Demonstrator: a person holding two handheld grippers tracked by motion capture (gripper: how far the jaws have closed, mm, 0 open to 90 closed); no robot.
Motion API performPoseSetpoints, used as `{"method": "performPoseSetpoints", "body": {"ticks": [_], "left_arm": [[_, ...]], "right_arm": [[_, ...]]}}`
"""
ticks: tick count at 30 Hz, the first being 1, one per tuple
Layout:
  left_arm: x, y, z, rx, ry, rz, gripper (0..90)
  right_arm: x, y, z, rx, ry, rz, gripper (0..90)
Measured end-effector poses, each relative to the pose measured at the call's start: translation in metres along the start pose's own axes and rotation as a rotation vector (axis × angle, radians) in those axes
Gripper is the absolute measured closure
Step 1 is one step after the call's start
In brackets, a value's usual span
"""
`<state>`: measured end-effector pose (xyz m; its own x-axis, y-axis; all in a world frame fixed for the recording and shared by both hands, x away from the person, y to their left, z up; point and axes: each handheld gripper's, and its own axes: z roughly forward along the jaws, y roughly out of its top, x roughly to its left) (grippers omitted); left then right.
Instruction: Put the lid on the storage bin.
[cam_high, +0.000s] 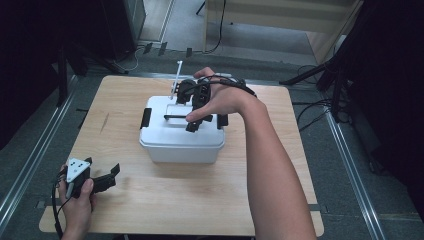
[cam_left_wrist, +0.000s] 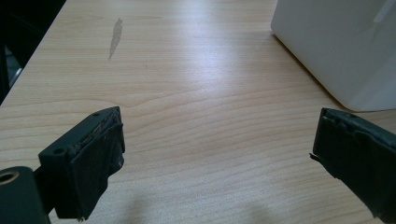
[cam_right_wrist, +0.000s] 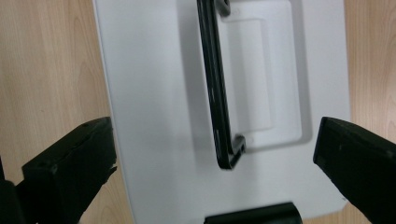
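Black handle (cam_right_wrist: 219, 93) (white box (cam_high: 181, 134)) under the wide-open right gripper (cam_right_wrist: 215, 154)

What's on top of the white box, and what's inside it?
On the white box sits its white lid with a black handle standing up from a sunken part. The right gripper hovers above it, fingers apart. The closed lid hides whatever is inside.
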<state>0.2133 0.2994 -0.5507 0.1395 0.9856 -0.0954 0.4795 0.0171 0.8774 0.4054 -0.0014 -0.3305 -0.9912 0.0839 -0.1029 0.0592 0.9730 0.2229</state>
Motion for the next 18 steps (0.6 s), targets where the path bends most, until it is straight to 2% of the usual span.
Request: {"method": "performPoseSetpoints", "body": {"ticks": [3,6,18], "left_arm": [[0.0,0.0,0.0,0.002,0.0,0.003,2.8],[0.0,0.0,0.0,0.002,0.0,0.003,2.8],[-0.001,0.0,0.0,-0.004,0.005,0.006,2.8]], "right_arm": [[-0.002,-0.011,-0.003,0.0,-0.015,0.032,0.0],[-0.004,-0.022,-0.006,0.006,-0.028,0.033,0.0],[-0.008,-0.069,-0.01,0.014,-0.021,0.109,0.0]]}}
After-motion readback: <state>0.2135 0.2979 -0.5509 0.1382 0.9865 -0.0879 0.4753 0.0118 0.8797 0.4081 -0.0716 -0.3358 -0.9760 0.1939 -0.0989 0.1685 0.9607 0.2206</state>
